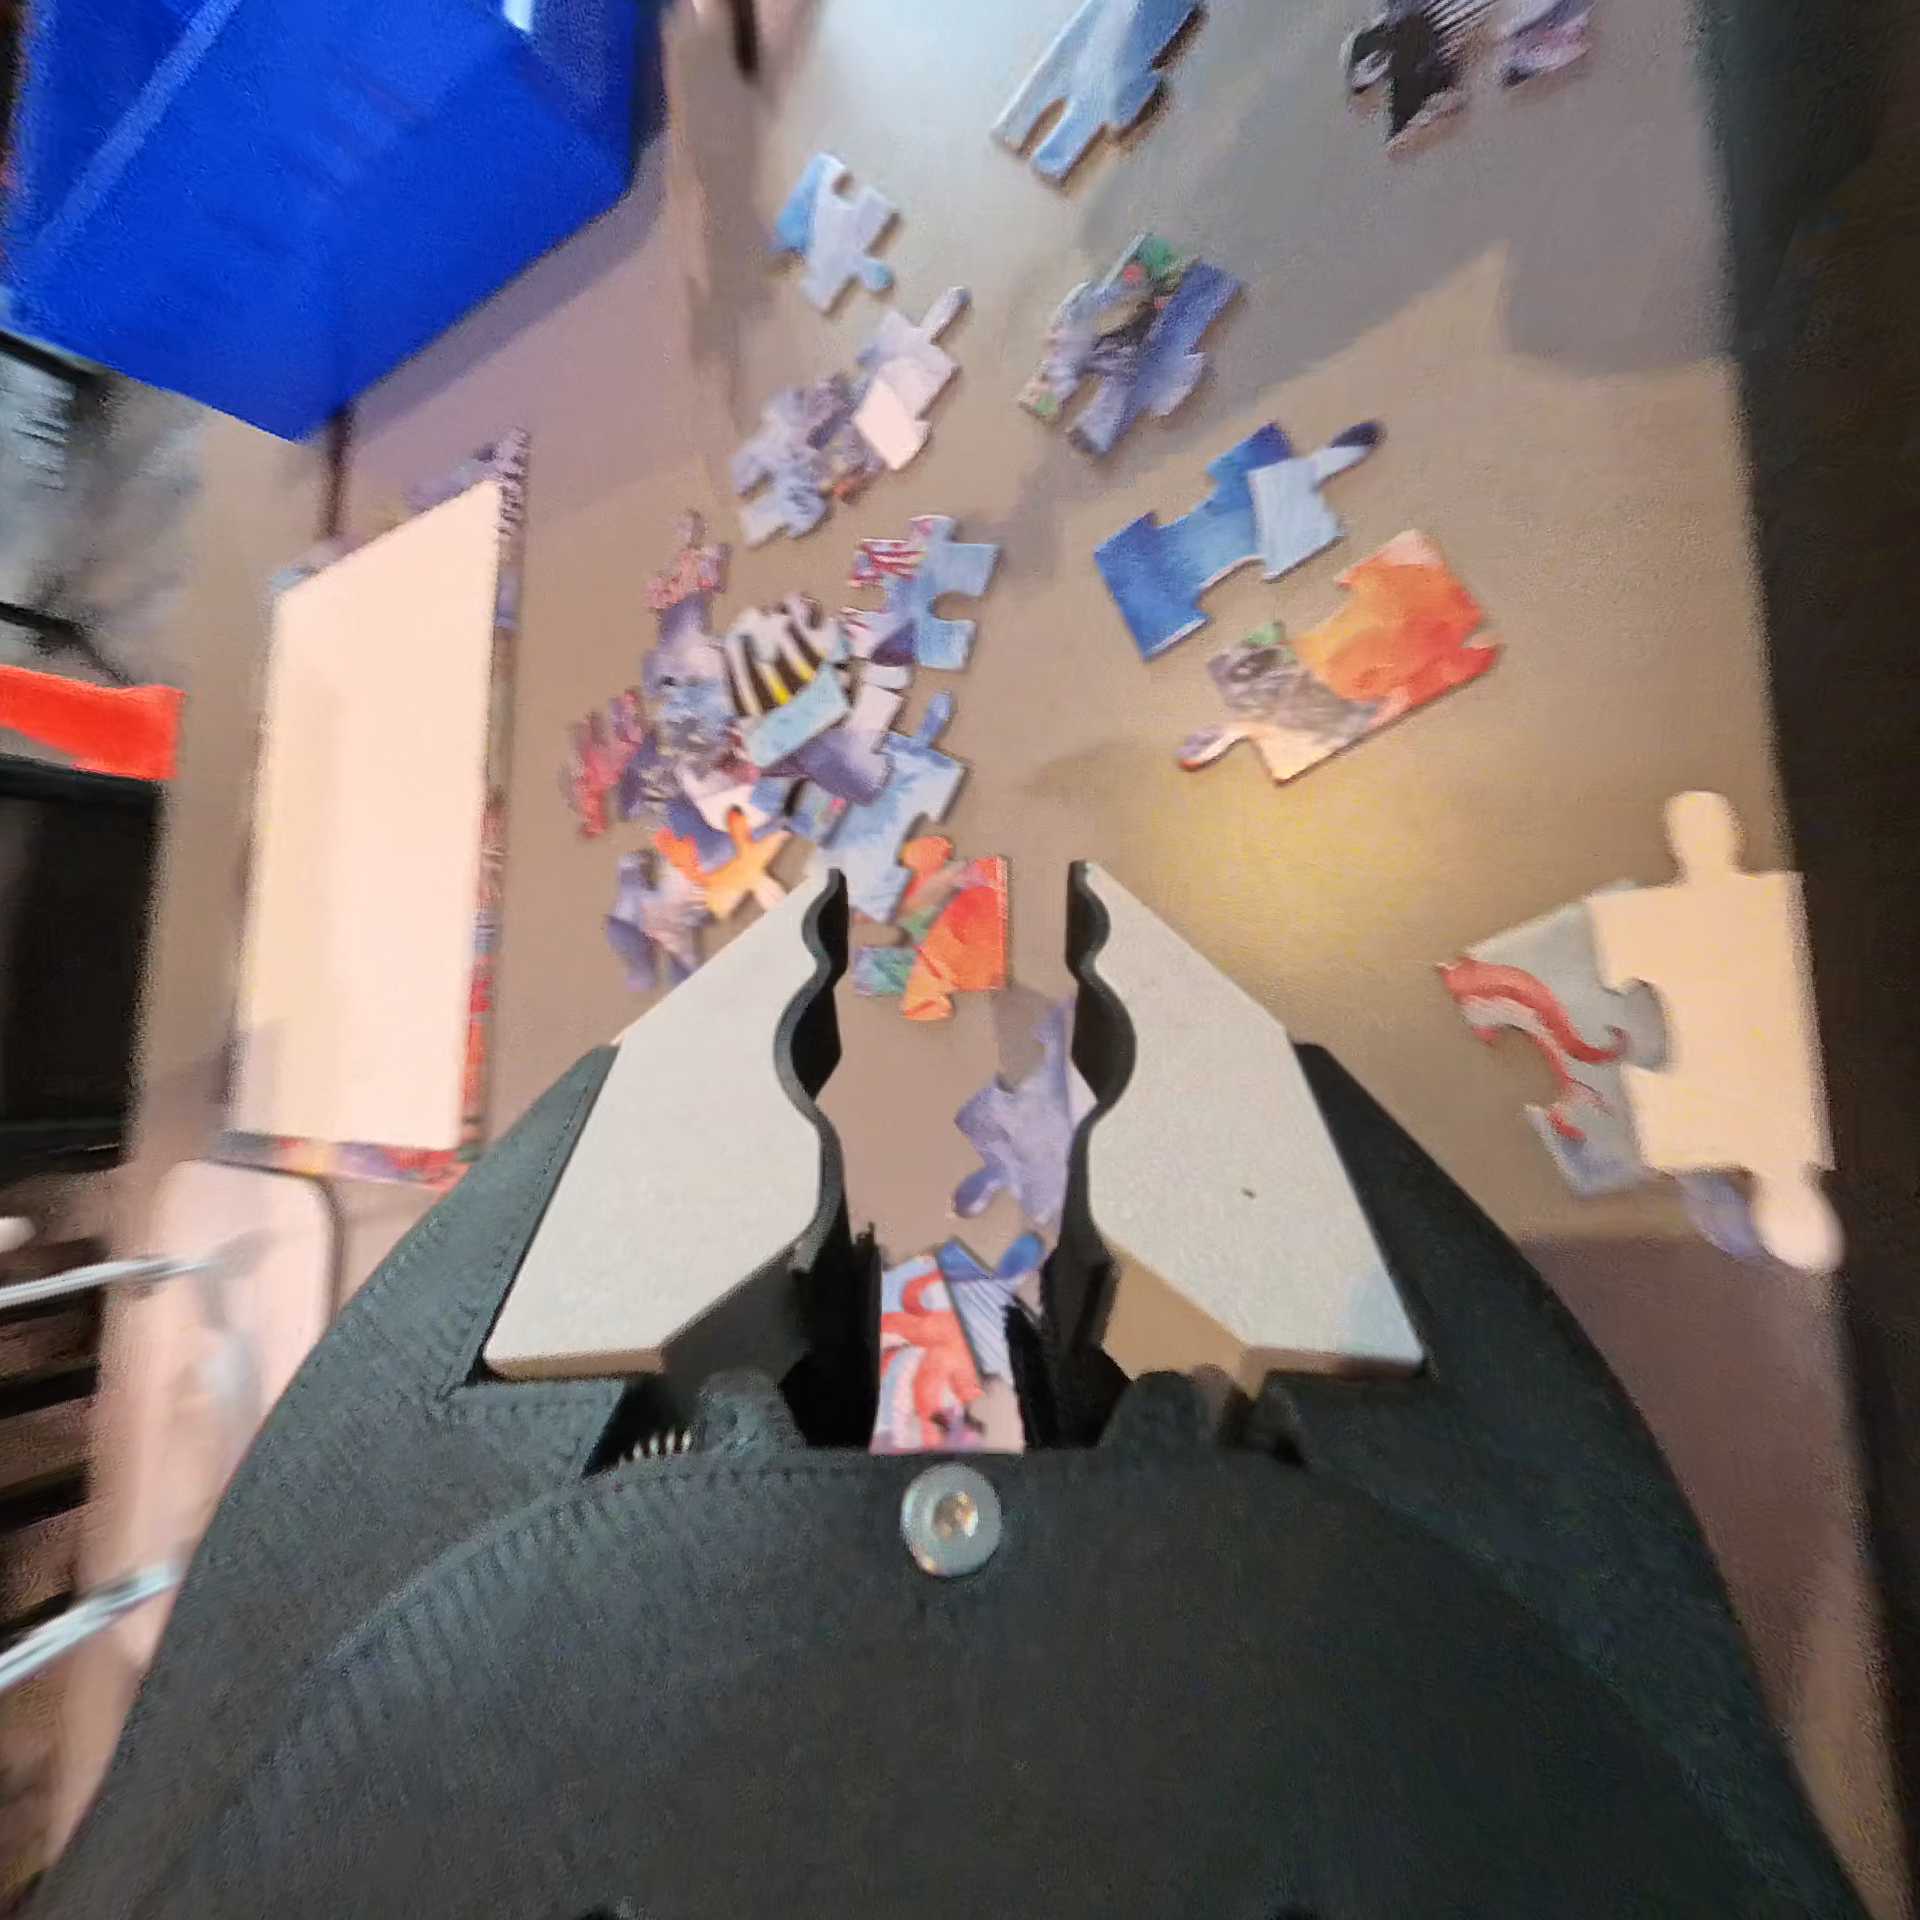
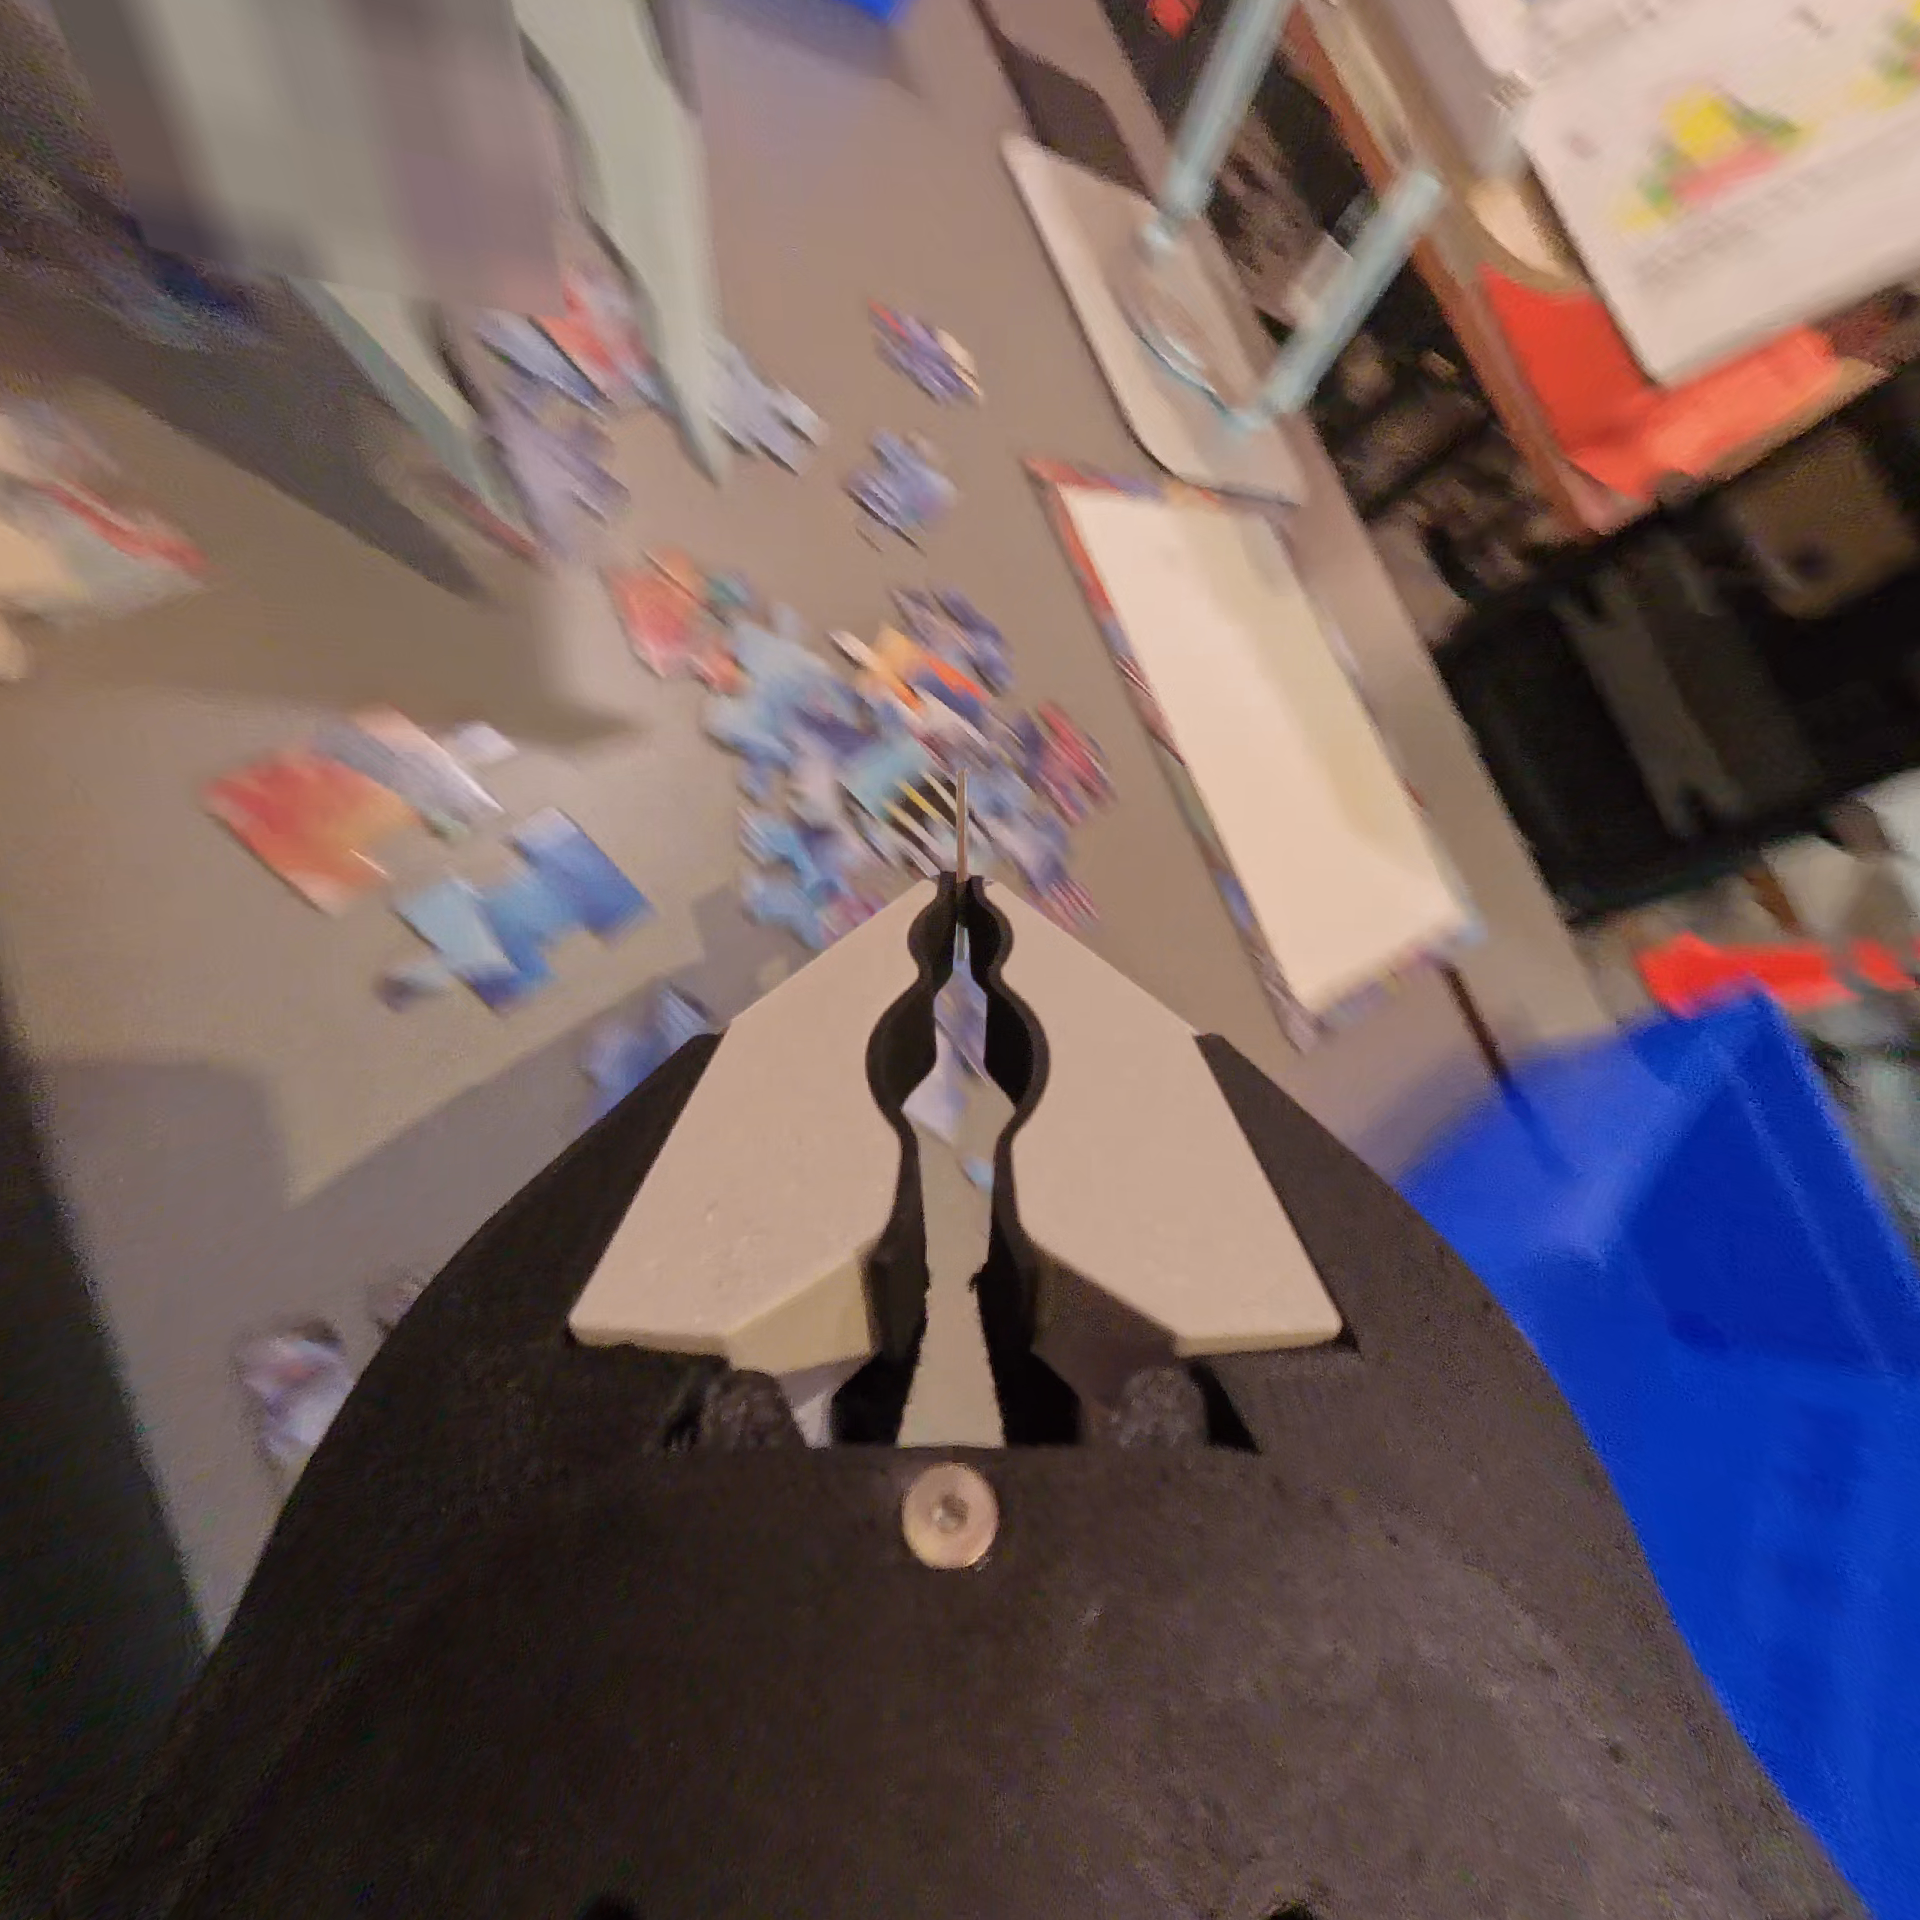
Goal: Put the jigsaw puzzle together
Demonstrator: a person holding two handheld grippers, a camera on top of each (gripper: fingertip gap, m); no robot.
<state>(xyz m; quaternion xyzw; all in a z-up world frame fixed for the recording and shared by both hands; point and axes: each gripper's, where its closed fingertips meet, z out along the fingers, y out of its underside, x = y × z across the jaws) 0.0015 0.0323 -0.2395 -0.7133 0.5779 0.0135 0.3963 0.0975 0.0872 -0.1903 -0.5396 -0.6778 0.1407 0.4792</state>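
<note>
We find the right gripper (image 2: 961,883) clamped on a thin cardboard jigsaw piece (image 2: 963,821) held edge-on, presumably for carrying, while the left gripper (image 1: 956,883) hangs agape above the scattered blue-and-orange jigsaw pieces (image 1: 790,717), empty.

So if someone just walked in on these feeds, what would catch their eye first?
Probably the heap of colourful puzzle pieces scattered mid-table, just ahead of the open left tool. Next, the right tool, shut on a thin piece held edge-on. Then the blue bin at the far left, behind the white-faced puzzle box.
</note>
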